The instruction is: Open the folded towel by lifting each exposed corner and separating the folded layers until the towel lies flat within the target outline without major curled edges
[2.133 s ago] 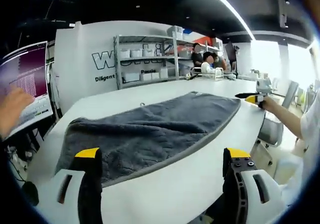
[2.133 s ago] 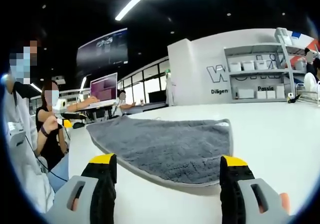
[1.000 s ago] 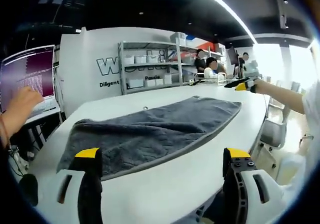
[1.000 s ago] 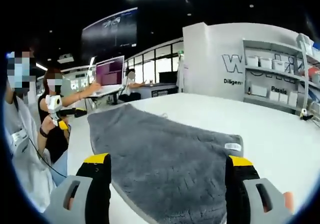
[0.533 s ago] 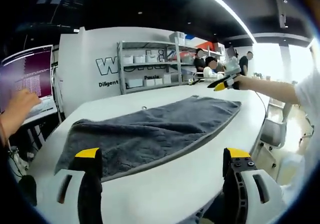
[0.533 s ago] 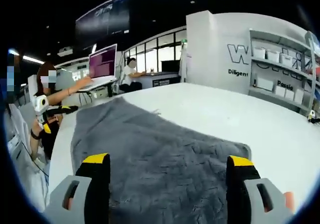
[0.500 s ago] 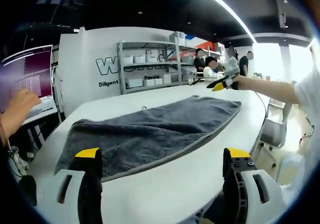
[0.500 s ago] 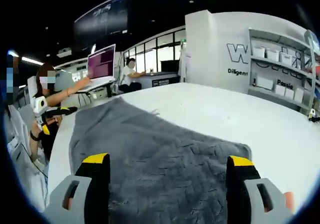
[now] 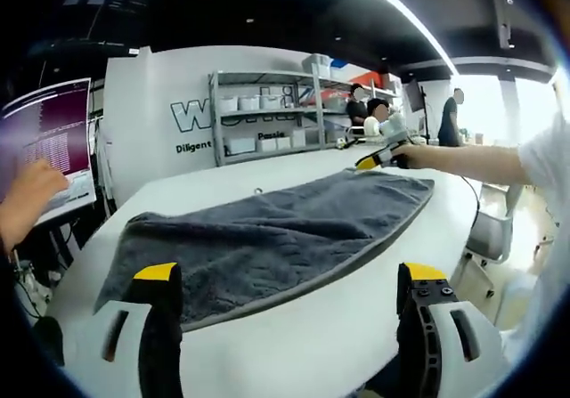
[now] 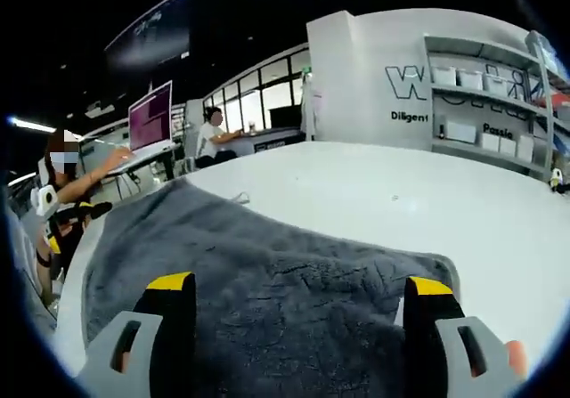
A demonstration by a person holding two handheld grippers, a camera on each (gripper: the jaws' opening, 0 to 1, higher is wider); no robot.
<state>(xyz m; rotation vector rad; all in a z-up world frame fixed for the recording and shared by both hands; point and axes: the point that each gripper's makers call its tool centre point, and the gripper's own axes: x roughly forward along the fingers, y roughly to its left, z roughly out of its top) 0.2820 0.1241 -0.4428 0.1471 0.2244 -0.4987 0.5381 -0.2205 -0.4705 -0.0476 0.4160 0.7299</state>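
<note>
The grey towel [image 9: 267, 233] lay folded on the white tabletop [image 9: 356, 313] — no layer yet lifted — with the right tool [image 10: 294, 313], jaws apart, over one corner and the left tool [image 9: 285, 304], likewise apart, short of its near edge.

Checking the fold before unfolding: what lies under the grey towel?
The grey terry towel lies on the white table, which shows bare around it. Whatever sits between its layers is covered.

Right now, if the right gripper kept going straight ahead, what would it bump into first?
Probably the gray towel. The right gripper is open, and the cloth lies between and just ahead of its jaws, though depth is hard to judge.
</note>
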